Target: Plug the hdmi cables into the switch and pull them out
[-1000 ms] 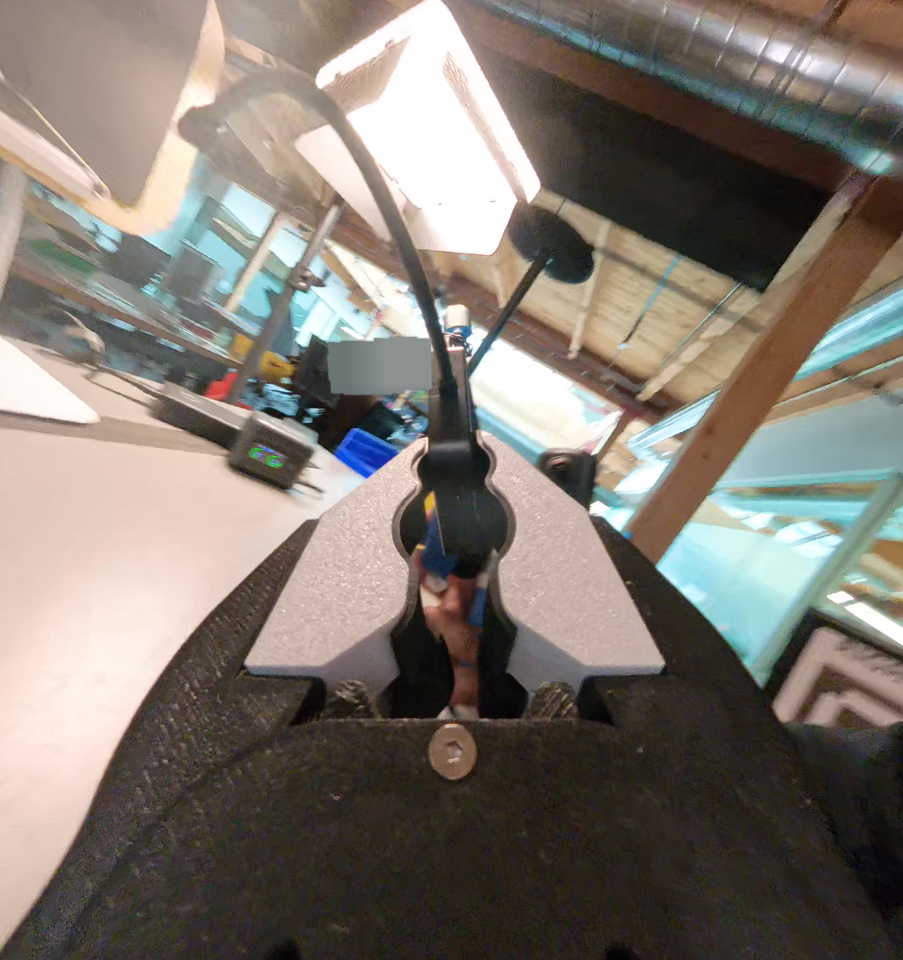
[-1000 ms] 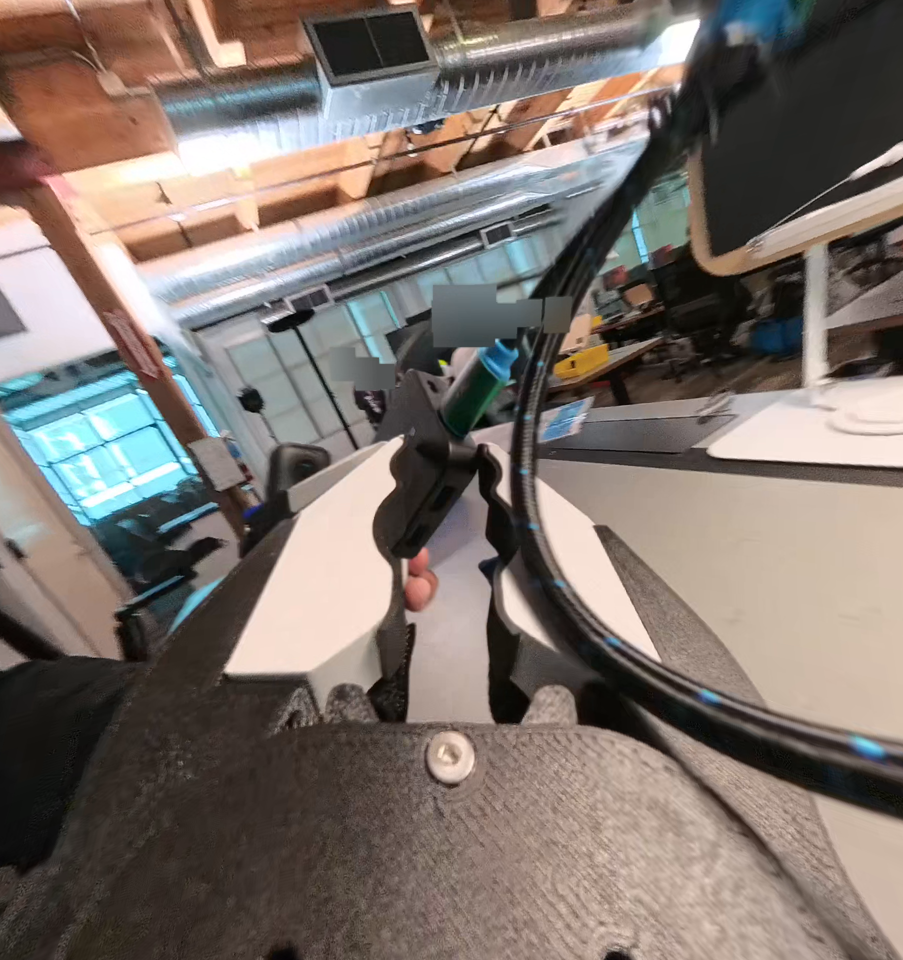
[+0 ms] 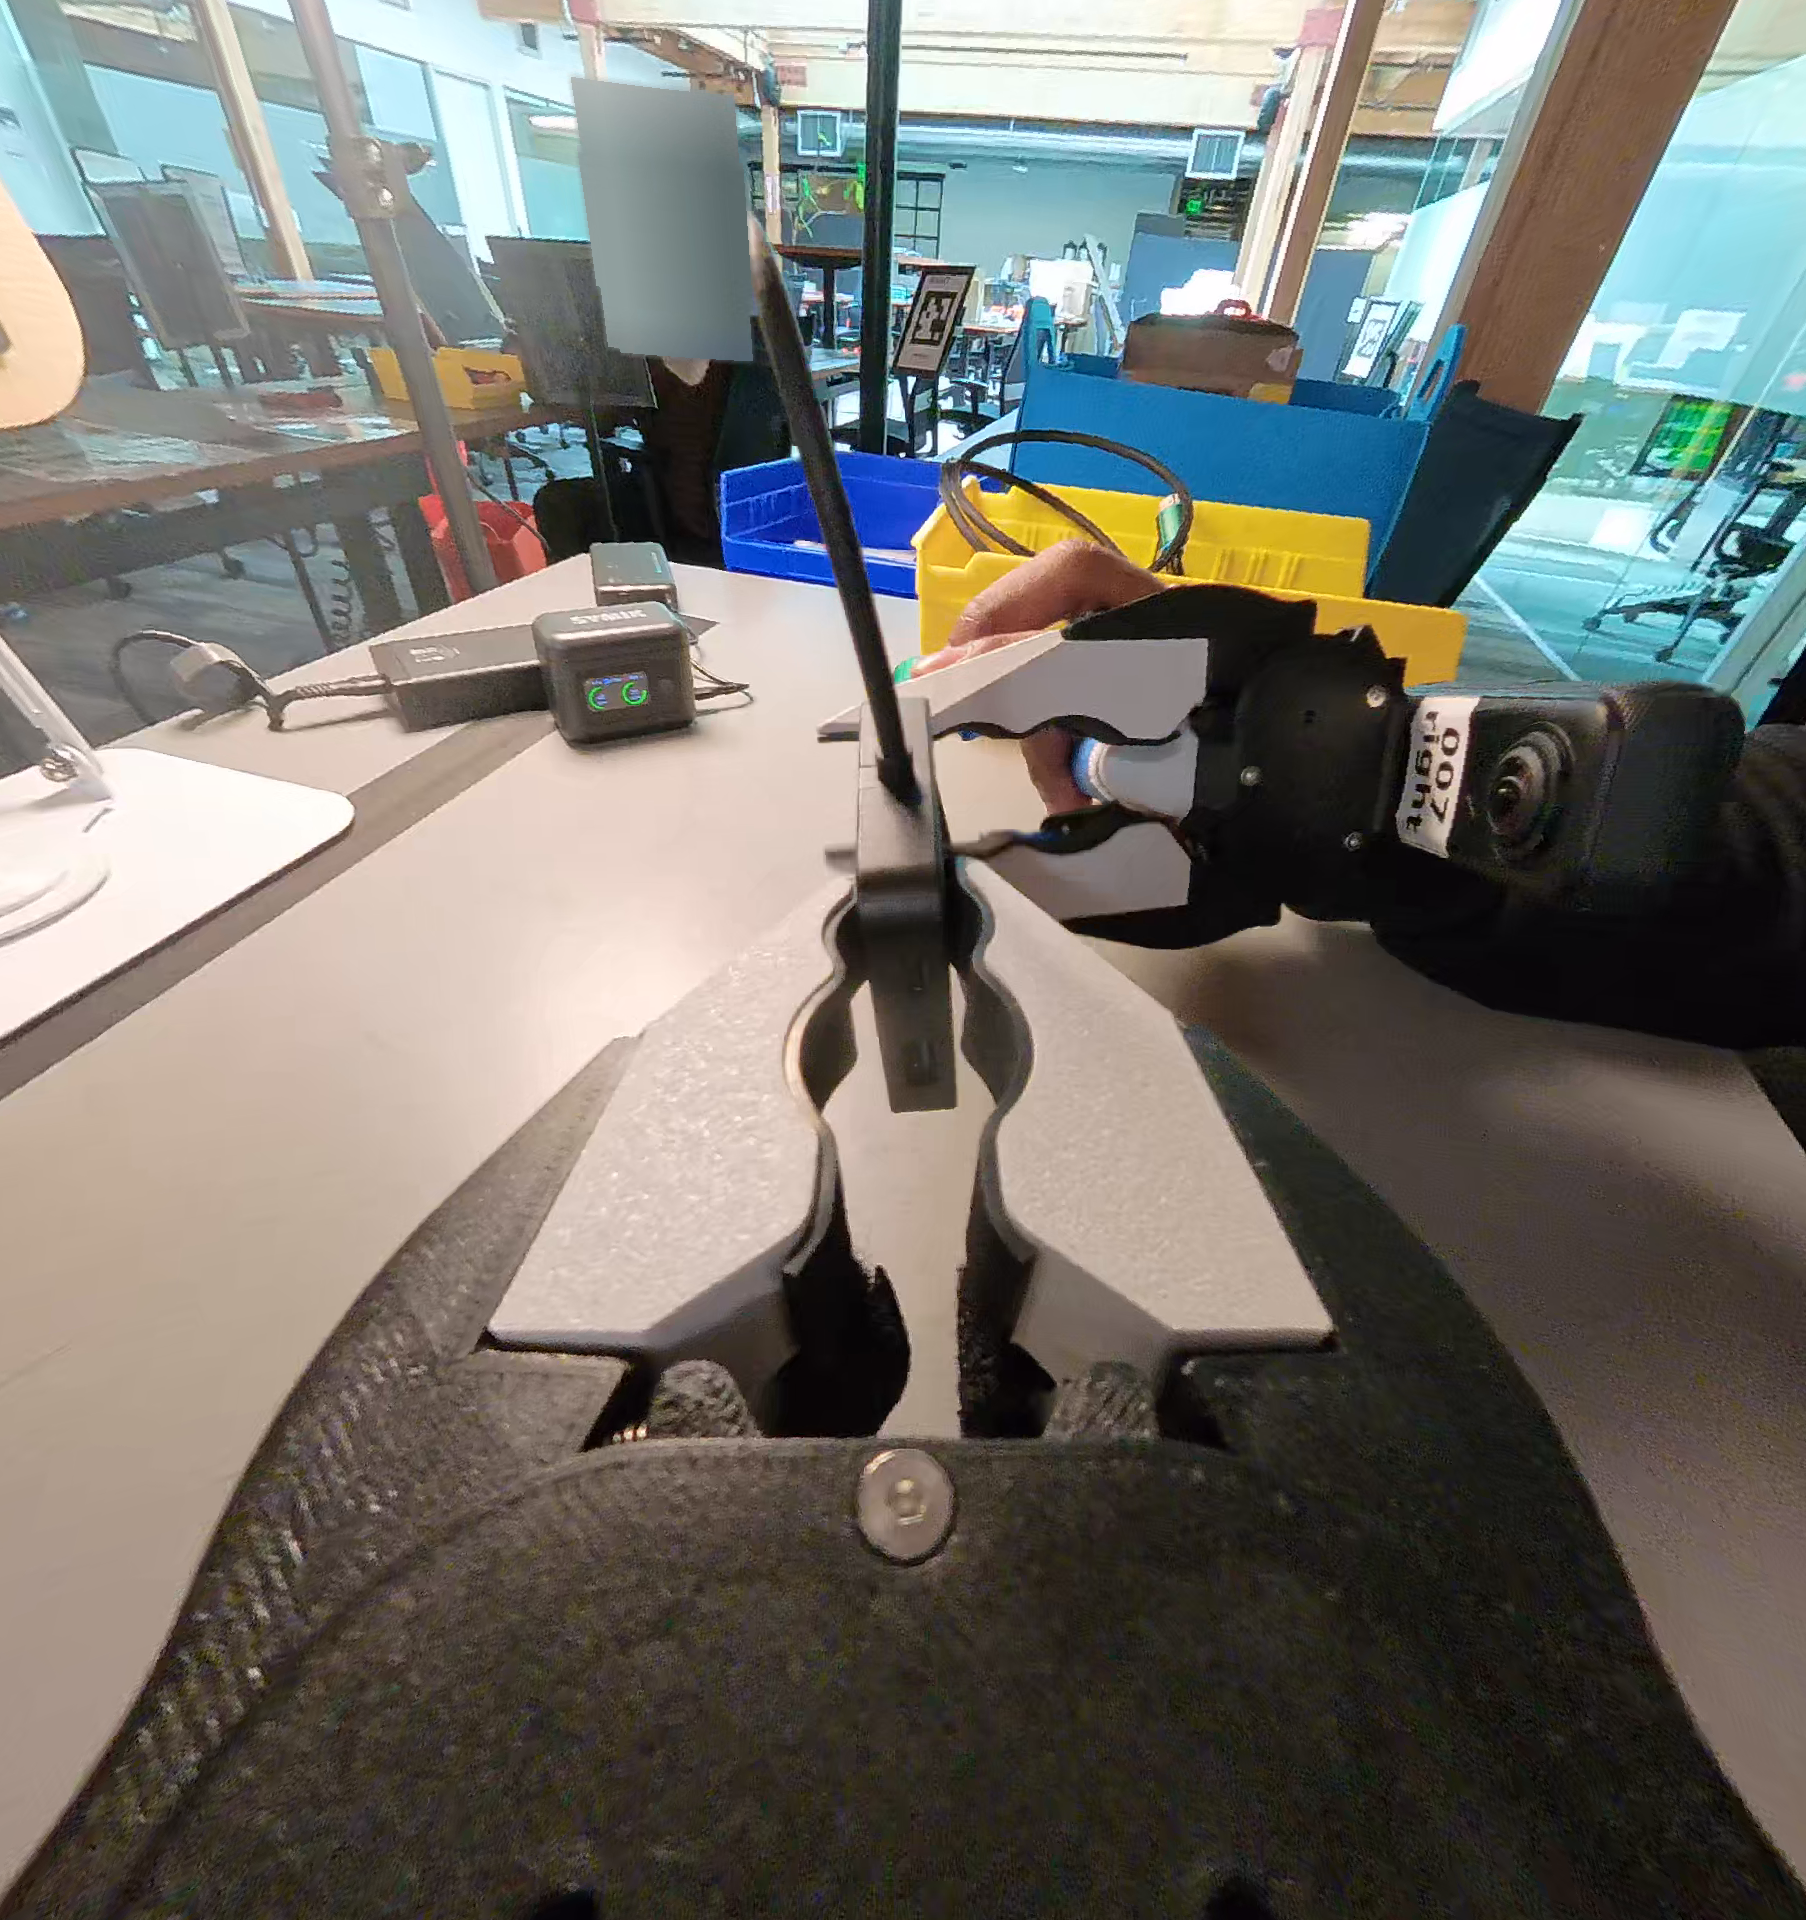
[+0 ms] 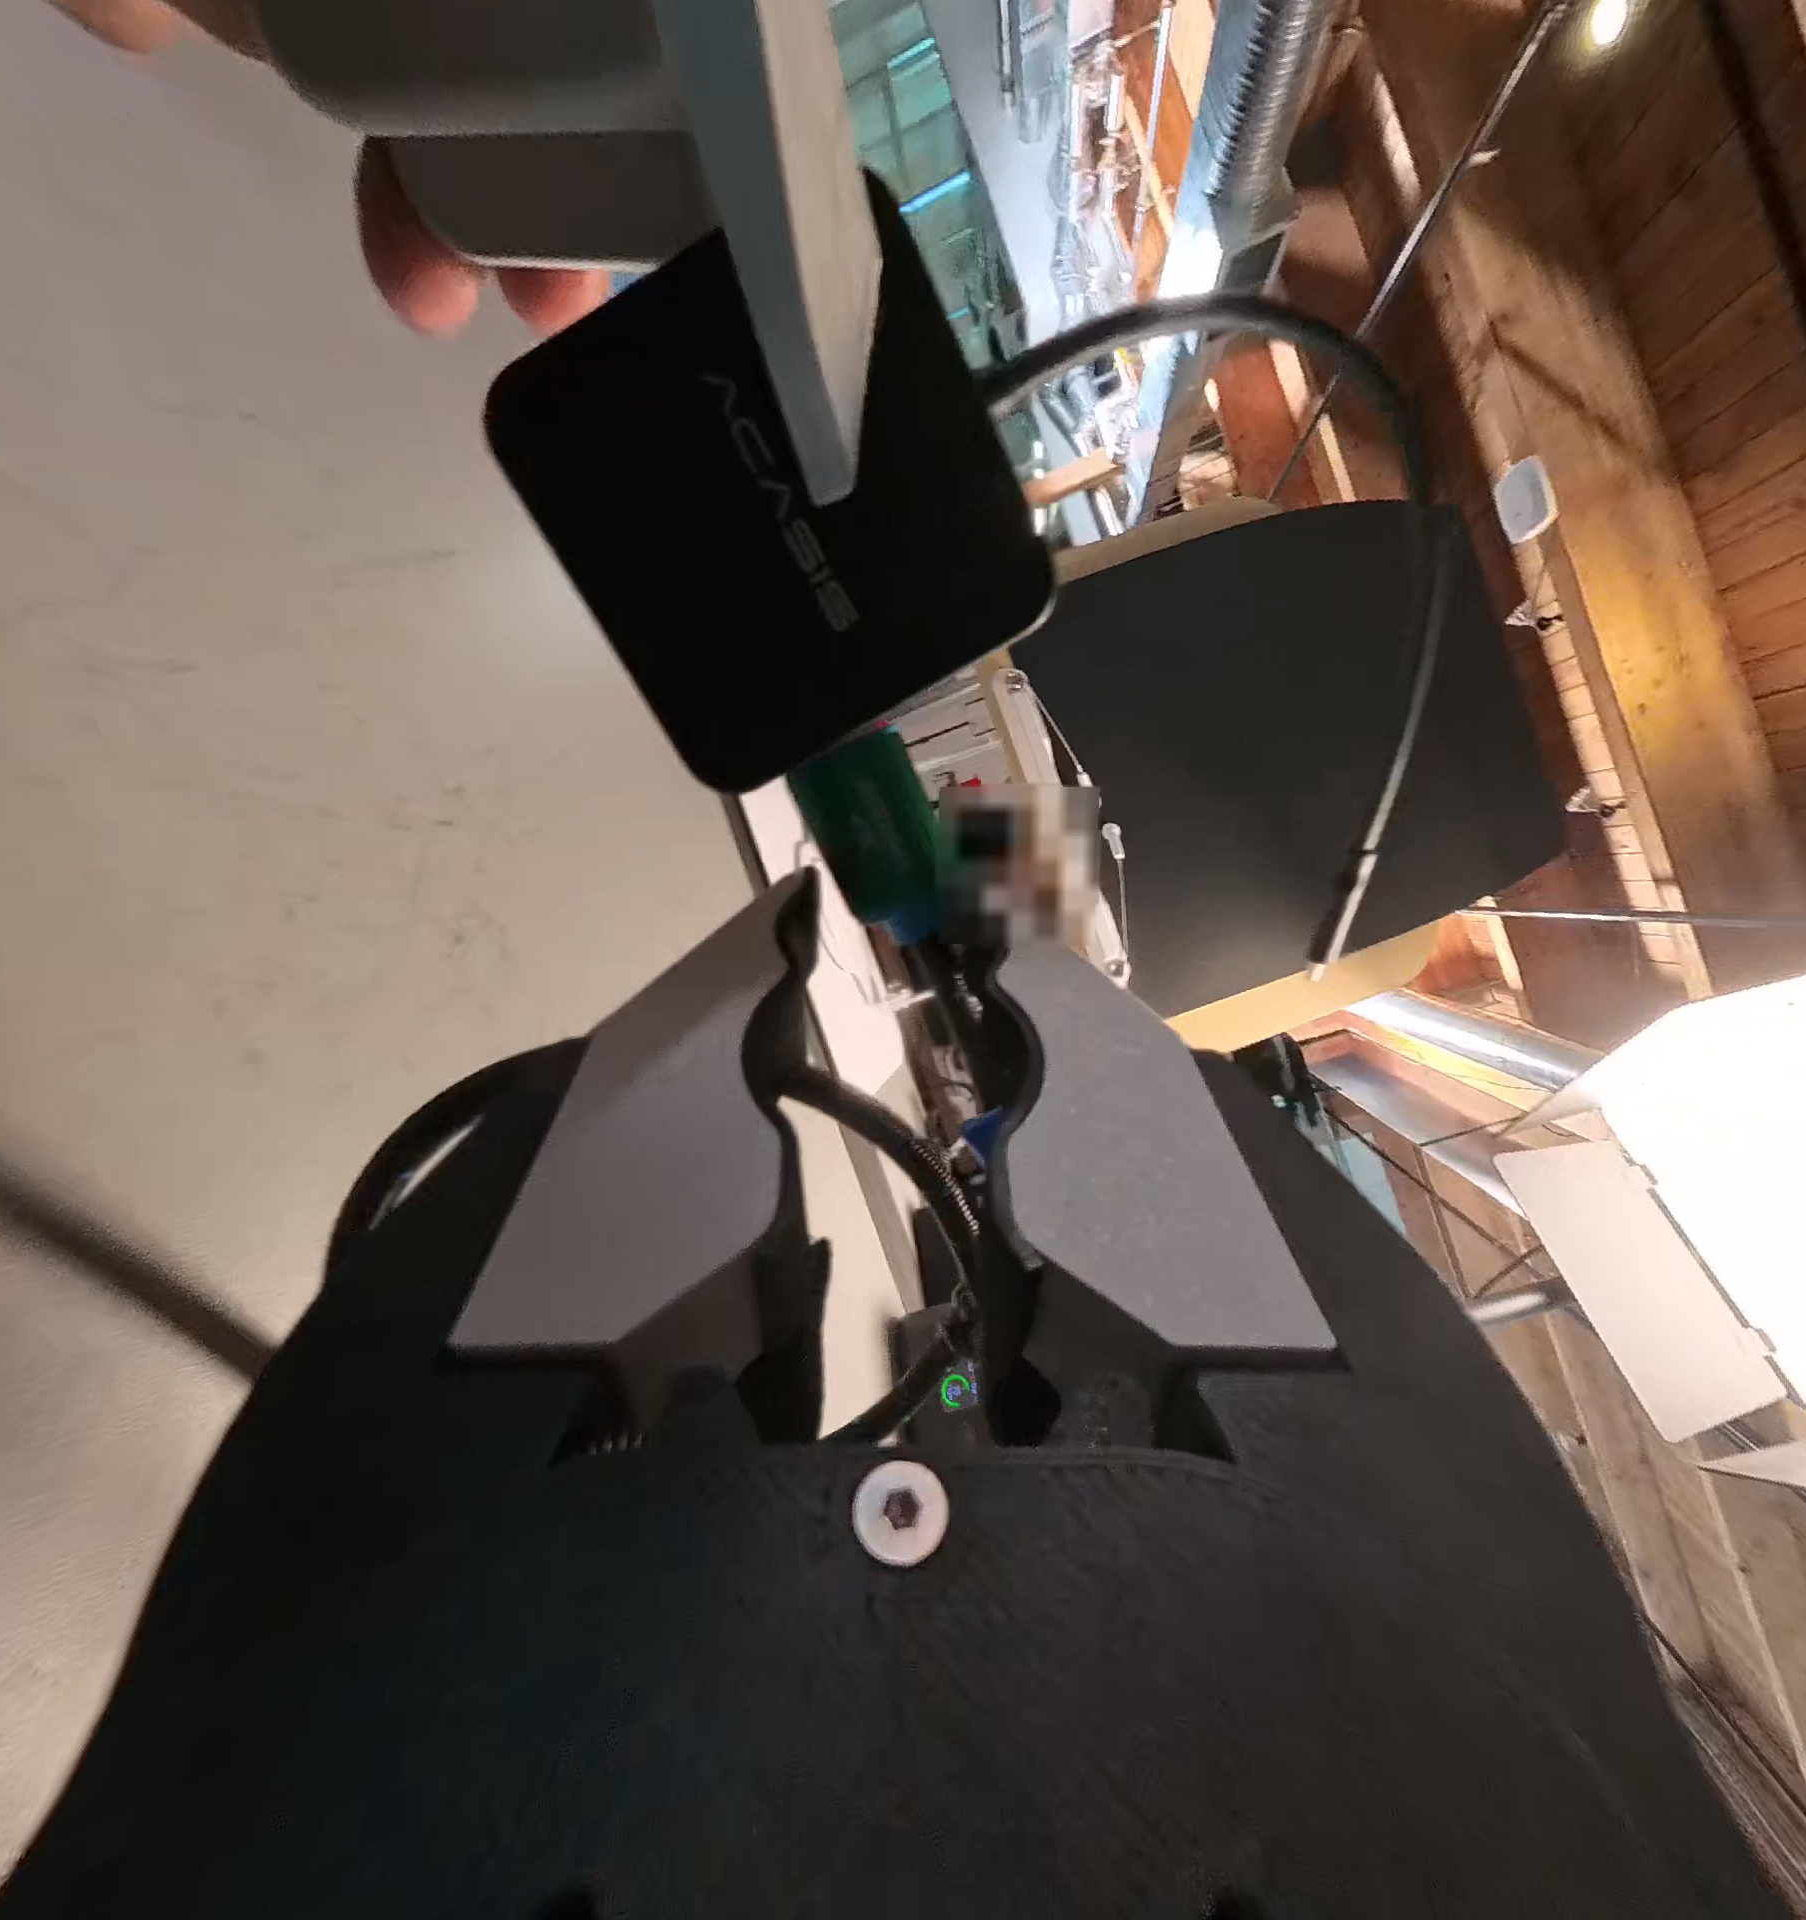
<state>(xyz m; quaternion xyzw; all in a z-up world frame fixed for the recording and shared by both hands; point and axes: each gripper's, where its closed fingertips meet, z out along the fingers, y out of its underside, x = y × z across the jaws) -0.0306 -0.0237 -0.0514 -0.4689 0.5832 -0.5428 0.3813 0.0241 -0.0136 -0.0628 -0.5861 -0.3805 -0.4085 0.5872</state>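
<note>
The left claw is clenched on the switch, a thin black box held edge-on above the counter, with only its lower part between the pads. A black cable runs up out of its top edge. The right claw meets the switch from the side. Its jaws stand apart, with the tail of the green plug and its lead between the tips. I cannot tell whether the pads are actually pressing on the plug. The plug looks seated in the switch's edge.

The main risk I see is the switch twisting. It is gripped low and narrow, so a pull on the green plug that is not in line with its port would likely lever the box round in the left claw, or drag it out altogether.

If the right claw closes on the lead and not on the plug body, the pull would strain the cable where it joins the plug, or simply slip.

The black cable is stiff and stands tall. Any swing of the switch could tug it sideways in its own port. It could also foul the right claw, which sits just beside it
</note>
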